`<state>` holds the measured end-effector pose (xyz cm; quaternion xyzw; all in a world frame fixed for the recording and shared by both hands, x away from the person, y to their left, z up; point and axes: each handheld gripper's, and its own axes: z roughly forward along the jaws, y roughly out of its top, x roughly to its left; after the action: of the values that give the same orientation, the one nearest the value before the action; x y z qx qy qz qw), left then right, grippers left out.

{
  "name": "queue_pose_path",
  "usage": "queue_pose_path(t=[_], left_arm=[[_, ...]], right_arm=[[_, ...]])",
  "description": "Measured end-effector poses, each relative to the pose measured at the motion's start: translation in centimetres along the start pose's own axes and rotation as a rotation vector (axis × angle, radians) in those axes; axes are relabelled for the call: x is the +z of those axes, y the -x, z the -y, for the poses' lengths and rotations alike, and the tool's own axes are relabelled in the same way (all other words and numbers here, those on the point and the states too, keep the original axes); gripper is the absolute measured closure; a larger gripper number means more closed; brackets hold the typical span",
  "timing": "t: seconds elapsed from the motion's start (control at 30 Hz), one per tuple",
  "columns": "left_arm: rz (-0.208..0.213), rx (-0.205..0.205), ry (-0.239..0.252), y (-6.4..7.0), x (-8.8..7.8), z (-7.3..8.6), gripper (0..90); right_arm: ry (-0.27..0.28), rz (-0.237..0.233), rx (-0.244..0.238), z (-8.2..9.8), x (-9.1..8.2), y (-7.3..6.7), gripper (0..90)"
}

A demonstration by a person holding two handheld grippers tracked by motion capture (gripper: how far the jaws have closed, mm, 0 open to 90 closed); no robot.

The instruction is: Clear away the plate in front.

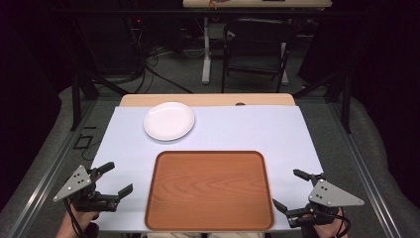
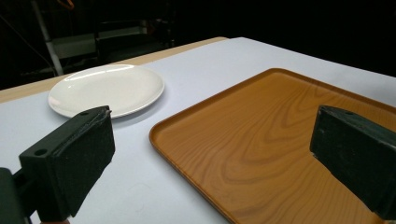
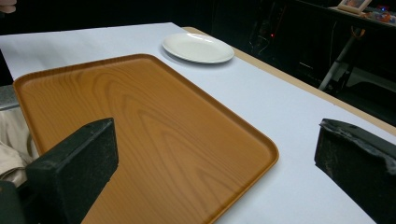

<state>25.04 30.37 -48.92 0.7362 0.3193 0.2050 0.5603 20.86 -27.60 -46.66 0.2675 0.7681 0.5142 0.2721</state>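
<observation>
On a pale blue surface [image 1: 257, 130] in a dark room, an empty brown wooden tray [image 1: 210, 191] lies centre-bottom, a round white plate [image 1: 169, 120] upper left; left gripper [image 1: 113, 179] and right gripper [image 1: 291, 190] flank the tray, jaws wide open, apparently poised to start.

Dark room, light falling mainly on the table [image 1: 297, 144], which wears a pale sheet with a wooden strip bare along its far edge. Grey carpet floor [image 1: 168, 74] beyond, crossed by black cables [image 1: 143, 64]; a dark folding chair [image 1: 256, 49] stands behind the table, beside the white leg [image 1: 206, 49] of a second wooden desk [image 1: 257, 3] at the top of the high view. Black frame struts [image 1: 79, 94] flank the table at both sides, metal rails [image 1: 44, 173] run along the floor edges, and a small red light [image 1: 138, 21] glows in dark gear at far left.
</observation>
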Motion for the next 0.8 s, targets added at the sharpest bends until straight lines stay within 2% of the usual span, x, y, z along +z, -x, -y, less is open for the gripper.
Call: queue_pose_path(t=[0.13,0.17,0.33,0.4,0.53,0.63,0.67,0.8], left_arm=[[-0.001,-0.001,0.004,0.0,0.0,0.0,0.0],[-0.018,0.0,-0.005,0.1,0.0,0.0,0.0],[-0.023,0.004,-0.029,0.3,0.5,-0.2,0.0],[-0.015,-0.001,-0.039,0.5,0.9,-0.3,0.0],[-0.023,-0.018,-0.042,0.7,1.5,-0.5,0.0],[-0.022,-0.014,-0.043,0.8,1.7,-0.6,0.0],[-0.028,-0.009,-0.071,0.8,2.0,-0.8,0.0],[-0.024,-0.015,-0.071,0.7,2.3,-1.0,0.0]], right_arm=[[0.005,0.001,0.0,0.0,0.0,0.0,0.0],[0.003,0.0,0.002,-0.1,0.0,0.0,0.0],[-0.002,-0.004,-0.008,-0.1,0.1,-0.1,0.0],[-0.011,-0.009,-0.012,-0.2,0.0,-0.2,0.0],[-0.019,-0.018,0.002,-0.2,0.0,-0.2,0.0],[-0.052,-0.023,-0.006,-0.4,0.1,-0.5,0.0],[-0.065,-0.012,-0.018,-0.5,0.1,-0.6,0.0],[-0.094,-0.011,-0.016,-0.6,0.3,-0.6,0.0]])
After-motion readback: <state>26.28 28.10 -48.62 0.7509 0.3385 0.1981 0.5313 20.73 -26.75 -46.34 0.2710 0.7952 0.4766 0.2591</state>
